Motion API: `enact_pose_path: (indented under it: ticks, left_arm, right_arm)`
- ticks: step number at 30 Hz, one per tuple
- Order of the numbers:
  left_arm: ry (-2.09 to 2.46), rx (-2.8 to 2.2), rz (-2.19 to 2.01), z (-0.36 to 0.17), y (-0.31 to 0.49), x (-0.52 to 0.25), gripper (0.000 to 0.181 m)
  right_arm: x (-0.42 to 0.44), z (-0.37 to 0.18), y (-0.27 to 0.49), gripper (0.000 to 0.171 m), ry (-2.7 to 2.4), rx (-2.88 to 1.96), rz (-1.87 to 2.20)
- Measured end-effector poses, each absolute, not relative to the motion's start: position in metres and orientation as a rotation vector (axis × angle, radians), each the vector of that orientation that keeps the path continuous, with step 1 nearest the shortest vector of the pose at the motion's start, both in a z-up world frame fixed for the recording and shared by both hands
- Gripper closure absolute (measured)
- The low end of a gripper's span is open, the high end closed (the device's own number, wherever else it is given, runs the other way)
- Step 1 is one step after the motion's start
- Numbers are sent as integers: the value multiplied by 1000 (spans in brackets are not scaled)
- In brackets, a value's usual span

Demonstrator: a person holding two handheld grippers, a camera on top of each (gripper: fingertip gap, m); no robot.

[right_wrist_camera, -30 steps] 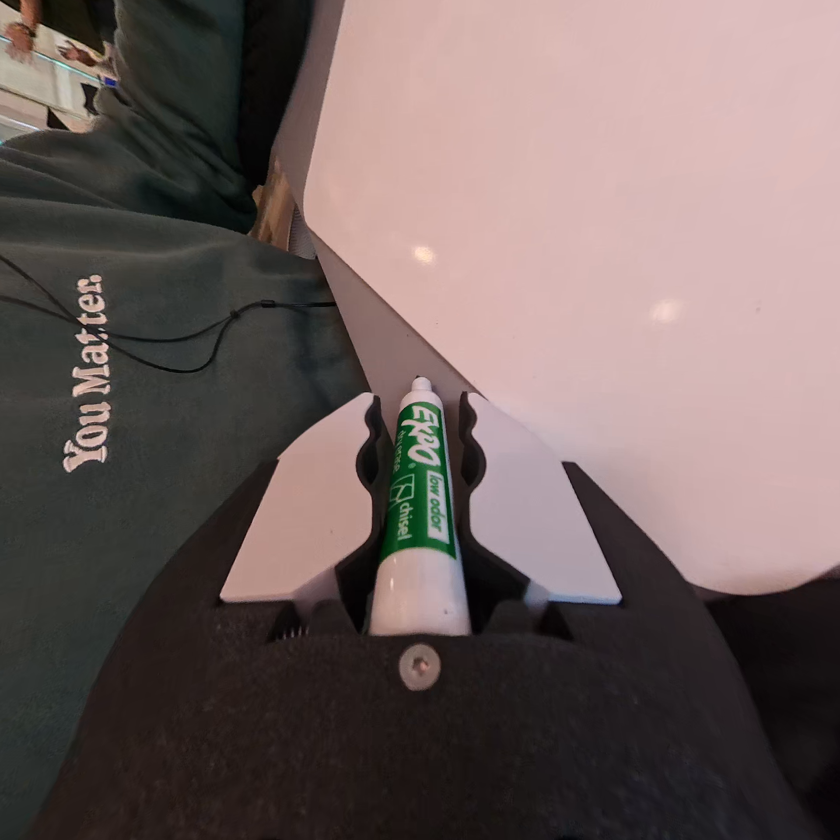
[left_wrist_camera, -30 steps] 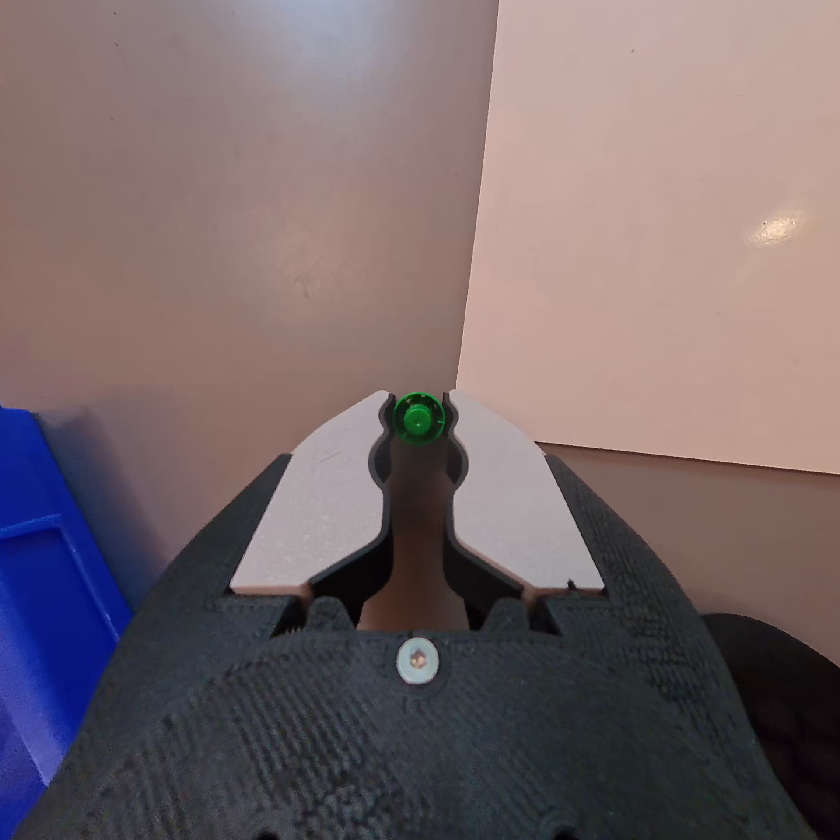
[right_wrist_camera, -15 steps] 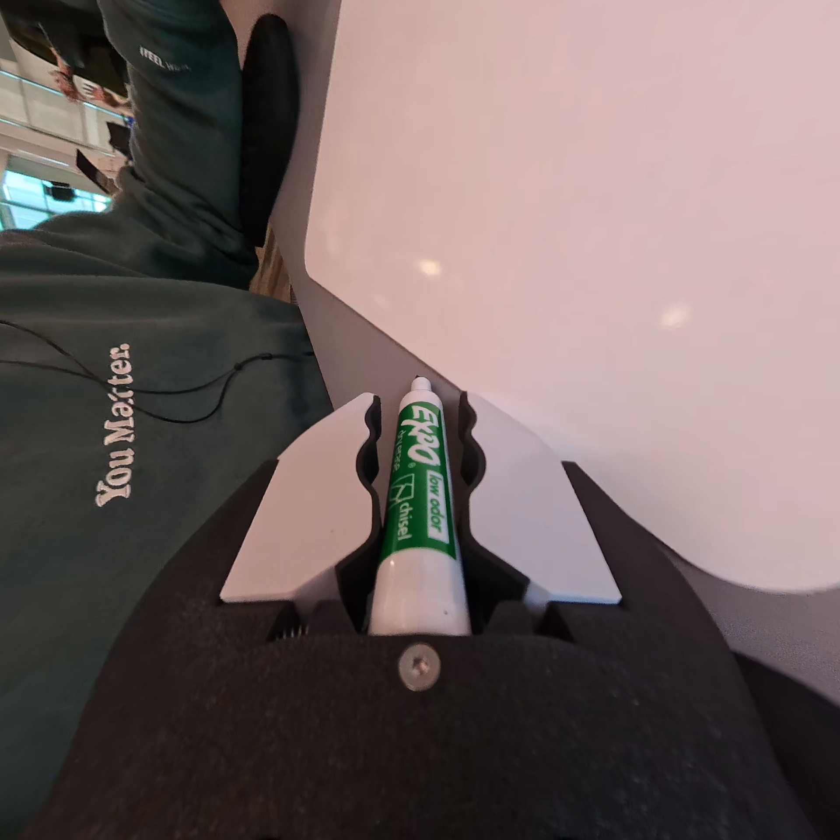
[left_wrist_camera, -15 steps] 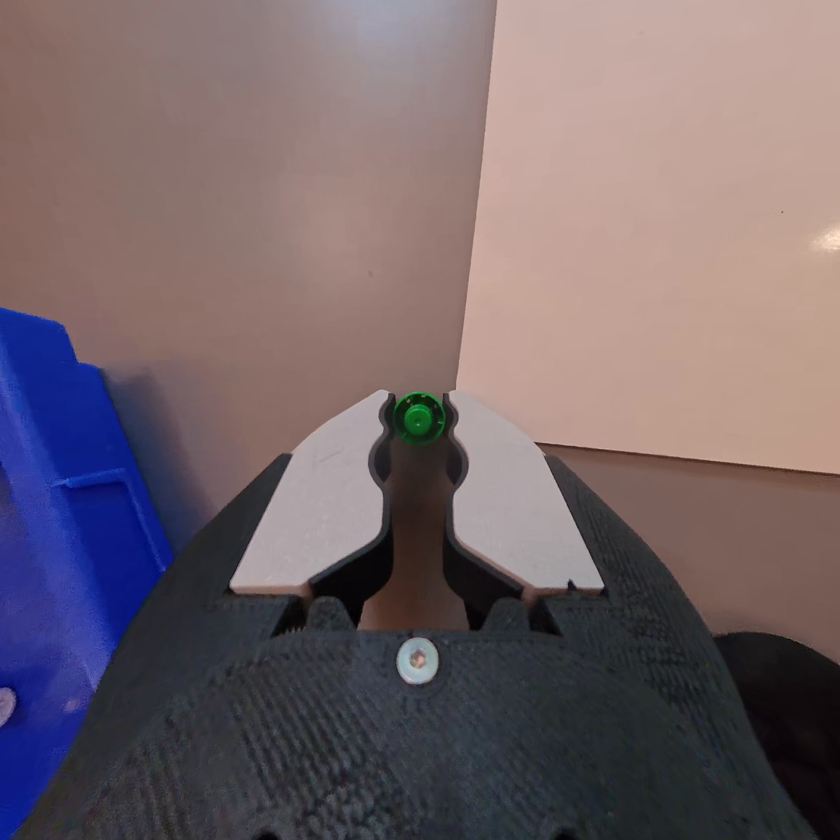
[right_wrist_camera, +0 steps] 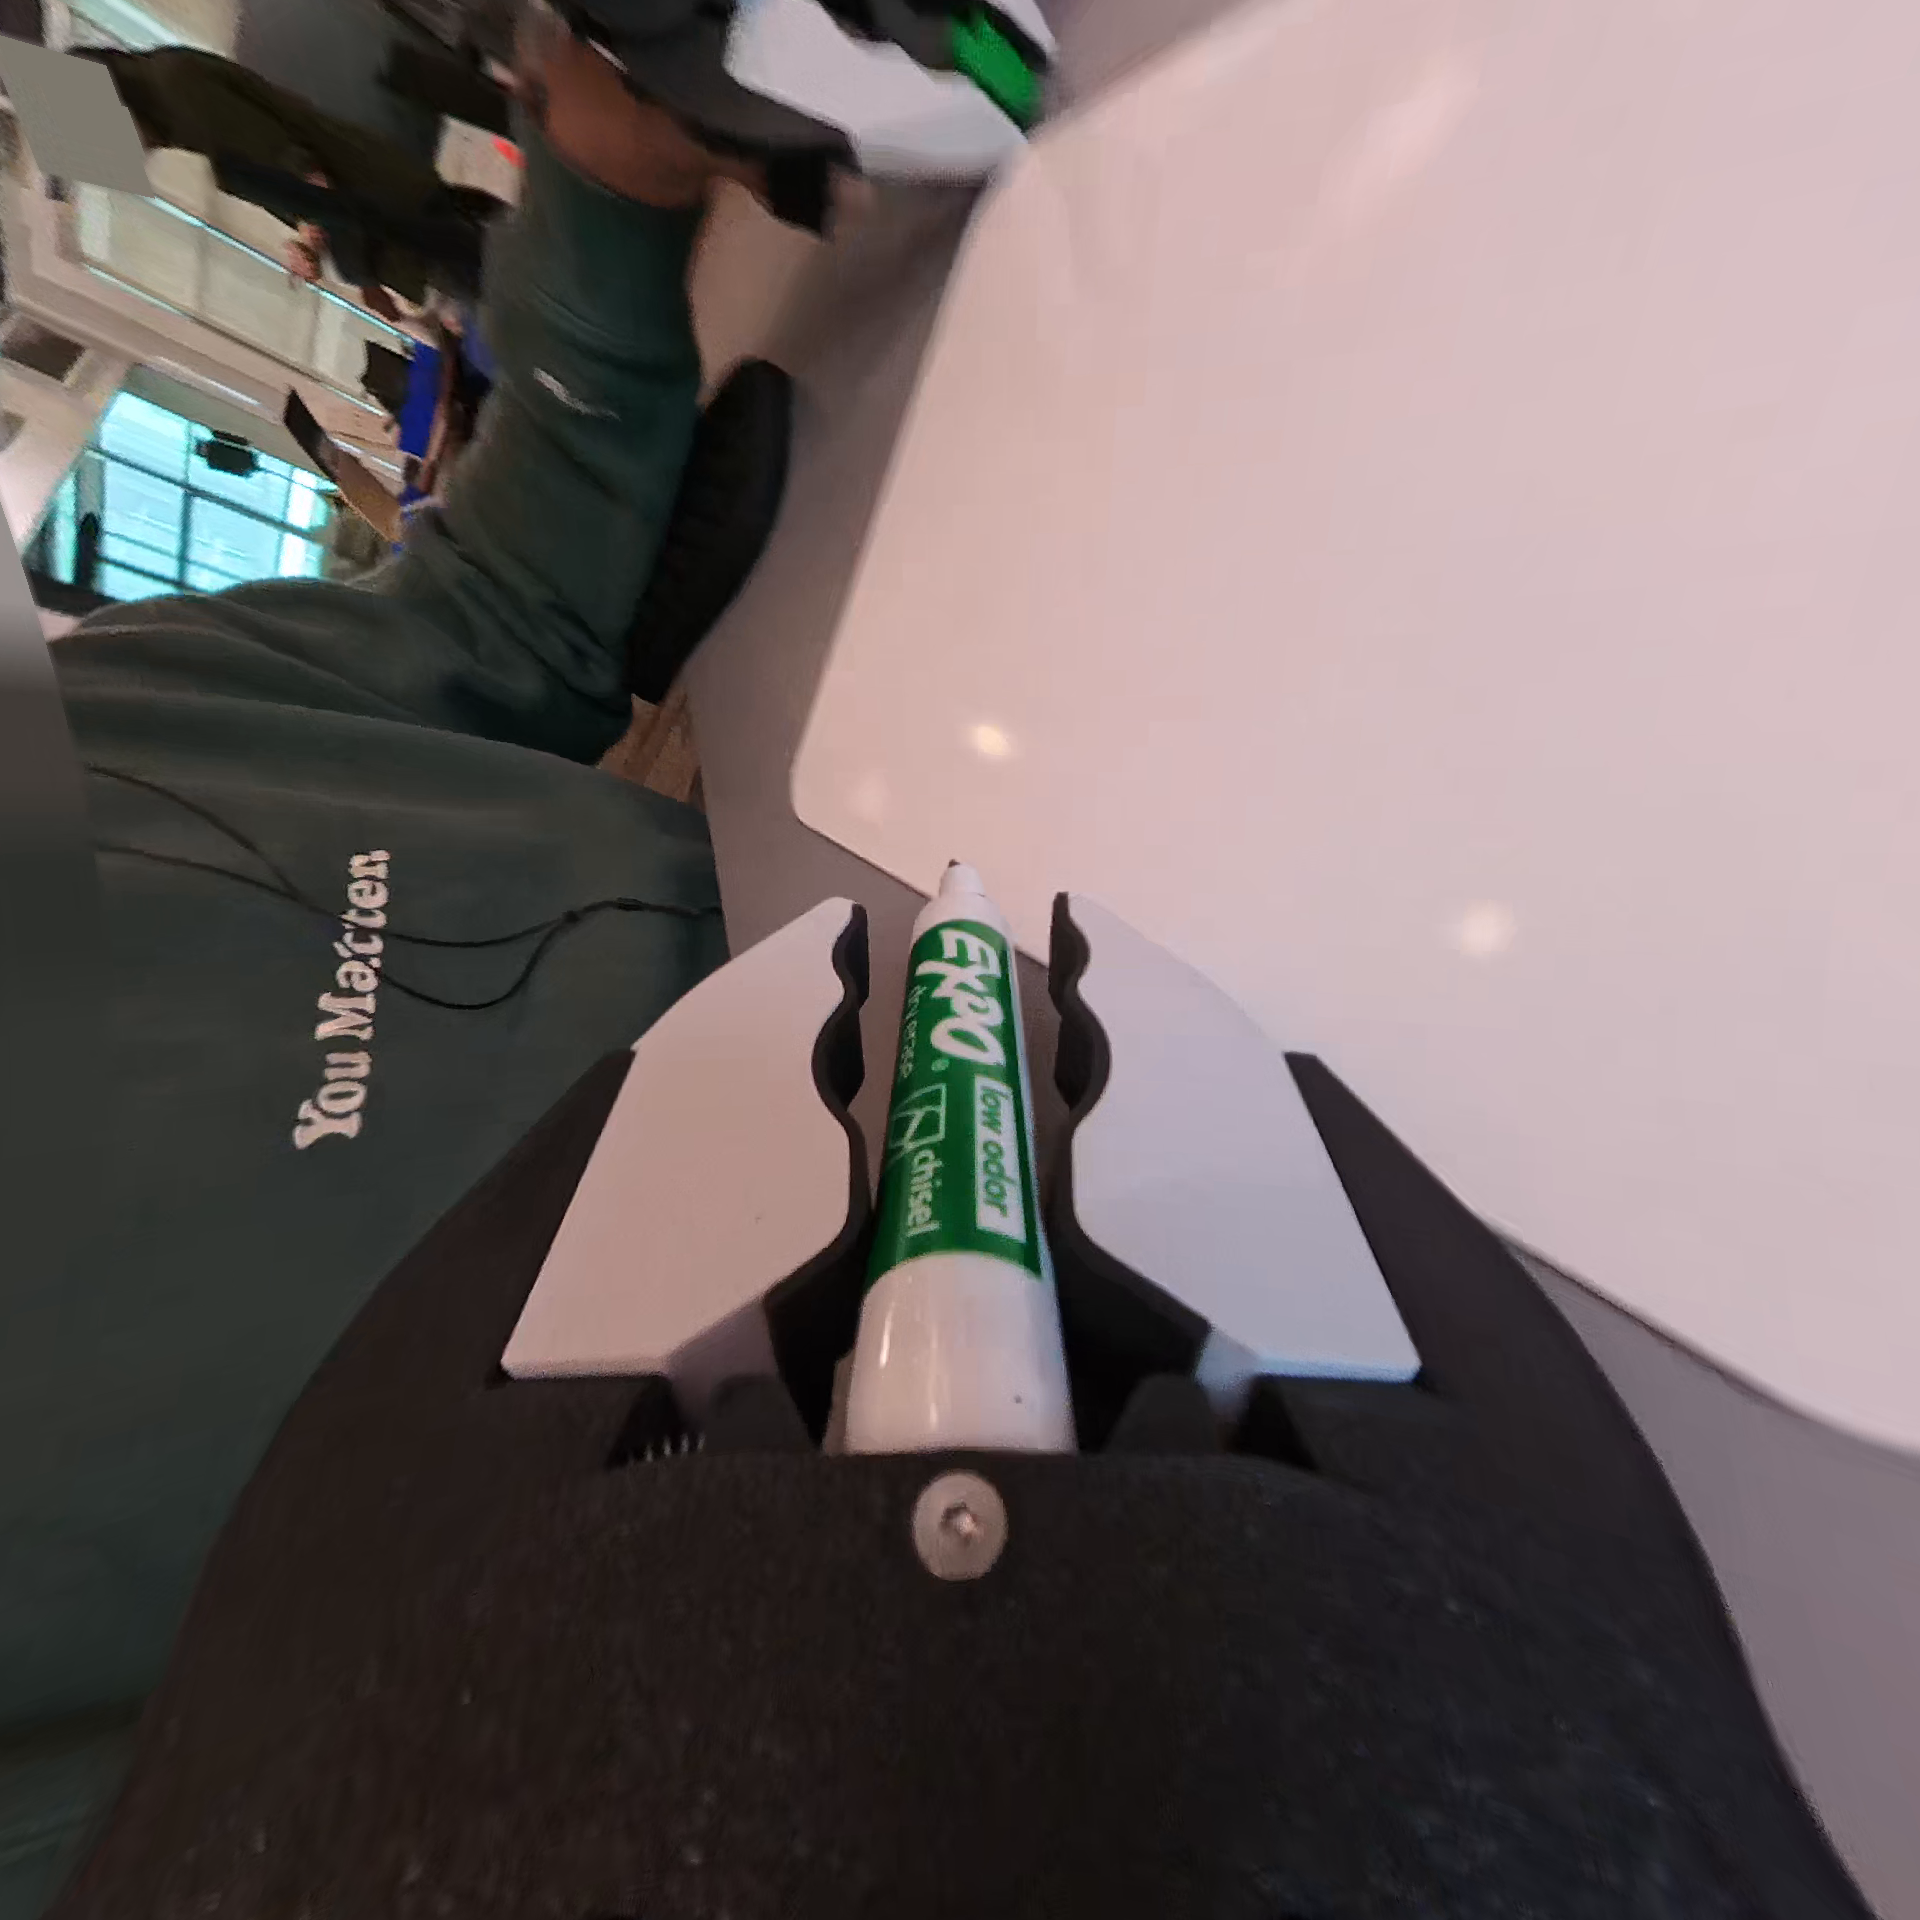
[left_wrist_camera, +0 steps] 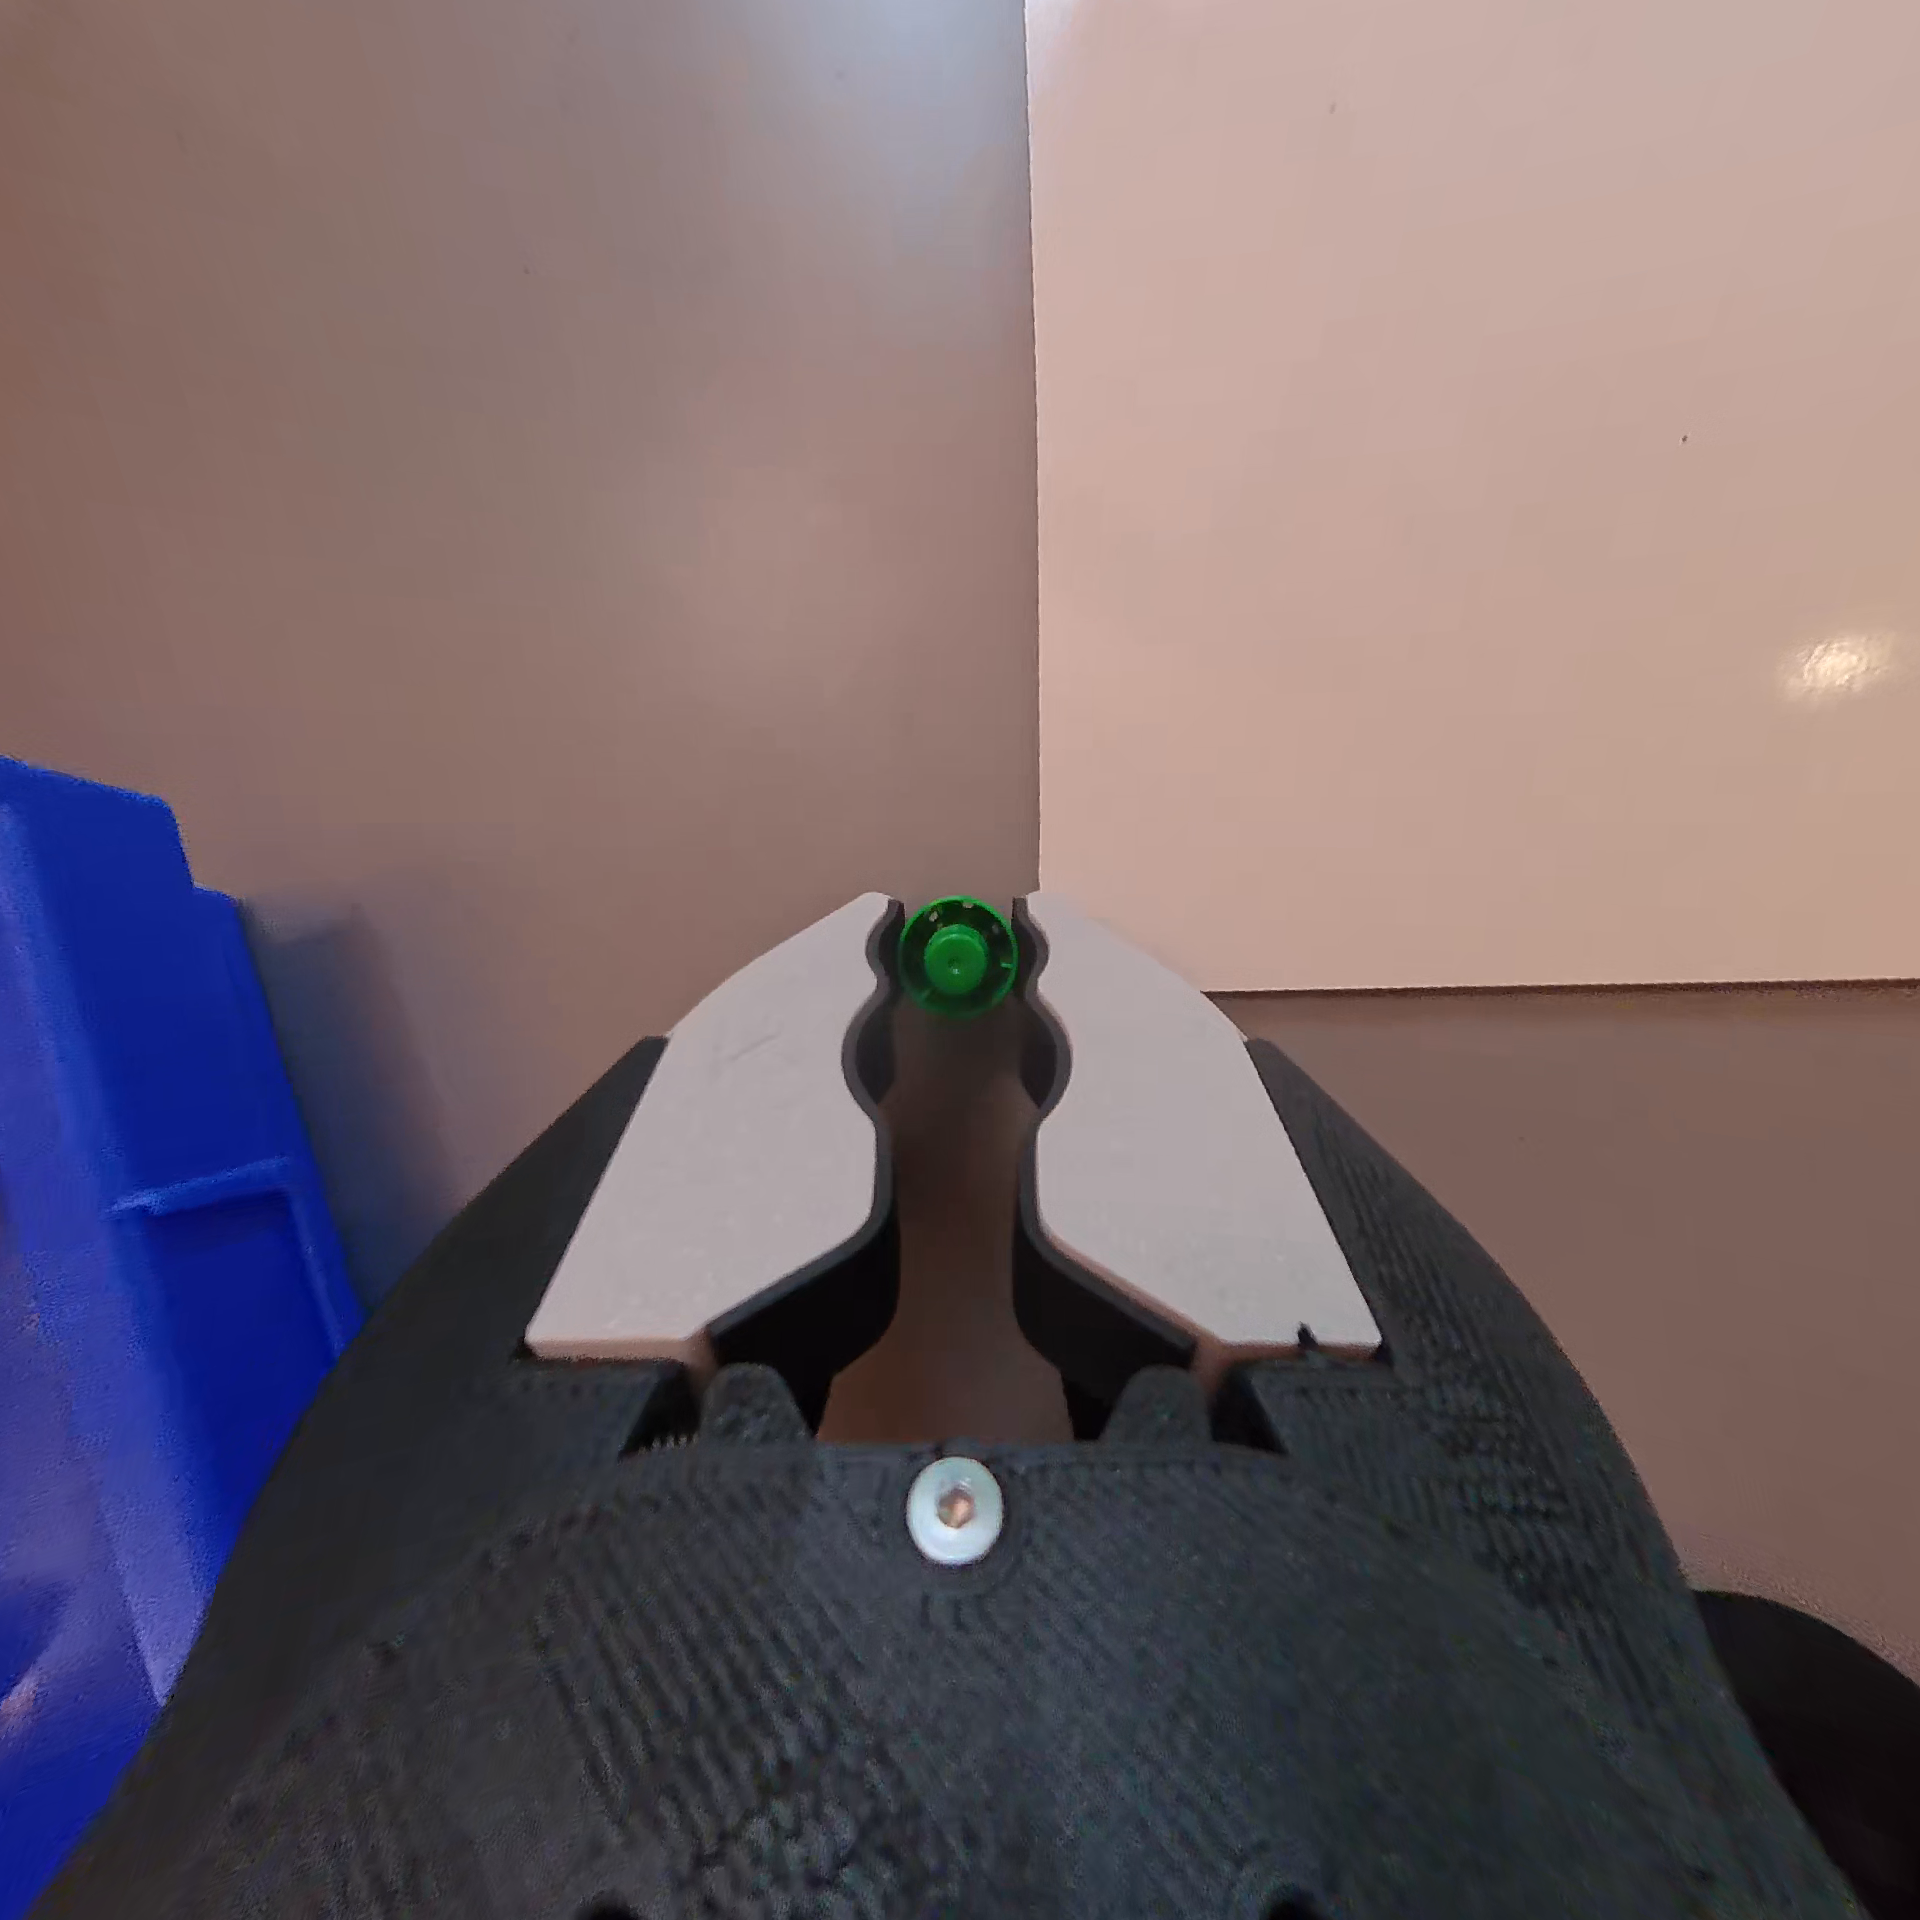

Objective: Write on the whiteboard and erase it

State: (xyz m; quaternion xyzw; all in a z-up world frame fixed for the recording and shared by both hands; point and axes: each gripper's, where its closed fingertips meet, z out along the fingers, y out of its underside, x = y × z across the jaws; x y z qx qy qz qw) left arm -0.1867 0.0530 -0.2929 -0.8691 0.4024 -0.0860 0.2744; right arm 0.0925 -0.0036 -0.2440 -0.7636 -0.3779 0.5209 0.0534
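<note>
My left gripper (left_wrist_camera: 956,914) is shut on a green marker cap (left_wrist_camera: 956,961), seen end-on between the fingertips, above the brown table just left of the whiteboard (left_wrist_camera: 1455,520). My right gripper (right_wrist_camera: 954,914) is shut on the uncapped green-and-white marker (right_wrist_camera: 961,1122). The marker's dark tip (right_wrist_camera: 954,871) points forward at the near edge of the whiteboard (right_wrist_camera: 1403,520), close to its rounded corner. I cannot tell whether the tip touches the board. The board shows no writing. The left gripper with the green cap (right_wrist_camera: 997,57) shows blurred at the top of the right wrist view.
A blue plastic bin (left_wrist_camera: 135,1247) stands close to the left of my left gripper. A person in a dark green sweatshirt (right_wrist_camera: 312,1143) sits at the table's edge, left of my right gripper. A black rounded object (right_wrist_camera: 717,499) lies beyond the board's corner.
The left gripper has shifted left and turned: the blue bin fills more of the view and the board's edge stands upright. The right view has swung, bringing the board's corner and the left gripper into sight.
</note>
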Motion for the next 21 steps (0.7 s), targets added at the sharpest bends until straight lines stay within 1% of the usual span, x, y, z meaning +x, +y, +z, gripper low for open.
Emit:
enact_pose_path:
  ticks: [5, 9, 15, 21]
  left_arm:
    - [1110, -2311, -249, -293, 50, -178, 161]
    - [1120, -2271, -222, -292, 50, -176, 161]
    - [1046, -2143, -209, -278, 58, -174, 161]
    - [983, -2015, -155, -262, 68, -178, 161]
  right_arm:
    - [58, -193, 10, 137, -1267, -1916, 1496]
    - [16, -178, 17, 137, -1408, -1735, 1348]
    - [-45, -190, 28, 137, -1640, -1656, 1159]
    - [-73, -227, 22, 137, -1762, -1674, 1060]
